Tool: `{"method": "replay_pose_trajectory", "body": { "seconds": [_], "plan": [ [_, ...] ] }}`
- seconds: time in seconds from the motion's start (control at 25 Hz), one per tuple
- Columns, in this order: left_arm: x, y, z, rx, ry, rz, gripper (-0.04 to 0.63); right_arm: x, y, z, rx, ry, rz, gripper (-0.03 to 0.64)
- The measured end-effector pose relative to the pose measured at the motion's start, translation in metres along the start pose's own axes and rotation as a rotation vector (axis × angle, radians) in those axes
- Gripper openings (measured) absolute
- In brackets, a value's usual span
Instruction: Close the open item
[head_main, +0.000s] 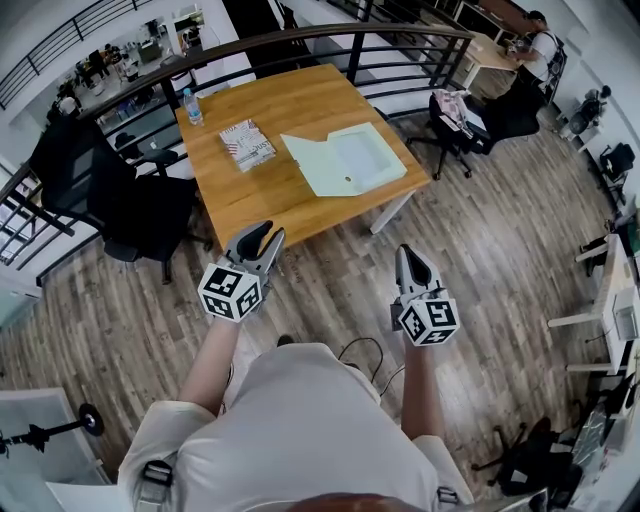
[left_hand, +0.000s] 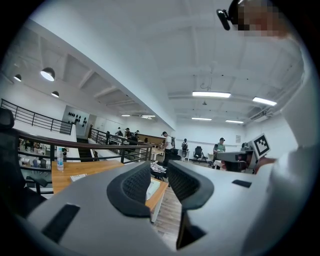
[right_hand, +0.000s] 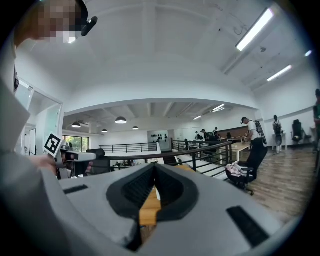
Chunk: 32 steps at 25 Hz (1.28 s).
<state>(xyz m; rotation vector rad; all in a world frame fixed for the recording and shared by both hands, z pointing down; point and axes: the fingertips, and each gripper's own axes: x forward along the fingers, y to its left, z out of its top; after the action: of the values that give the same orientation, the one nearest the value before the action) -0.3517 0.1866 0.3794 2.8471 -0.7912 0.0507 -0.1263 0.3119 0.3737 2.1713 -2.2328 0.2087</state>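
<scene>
The open folder (head_main: 345, 160) was seen lying flat on the wooden desk (head_main: 300, 100), well apart from both tools. It was judged light, thin and floppy, best taken by the free outer edge of one leaf and folded over. The left tool (head_main: 266, 236) was held with jaws apart and empty; the right tool (head_main: 405, 252) was closed on nothing. A book (head_main: 247, 143) lay near the folder and a water bottle (head_main: 192, 107) farther off; neither was judged an obstacle.
</scene>
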Motion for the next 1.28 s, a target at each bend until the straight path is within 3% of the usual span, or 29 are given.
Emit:
{"method": "replay_pose_trajectory", "body": {
  "seconds": [0.56,1.28],
  "plan": [
    [0.0,0.032,-0.013,-0.003,0.039,-0.069,0.101,0.013,0.014,-0.012,0.013,0.014,-0.094,0.003],
    [0.03,0.049,-0.029,-0.027,0.079,-0.071,0.101,0.039,-0.002,-0.029,0.014,0.06,-0.104,0.003]
  ]
}}
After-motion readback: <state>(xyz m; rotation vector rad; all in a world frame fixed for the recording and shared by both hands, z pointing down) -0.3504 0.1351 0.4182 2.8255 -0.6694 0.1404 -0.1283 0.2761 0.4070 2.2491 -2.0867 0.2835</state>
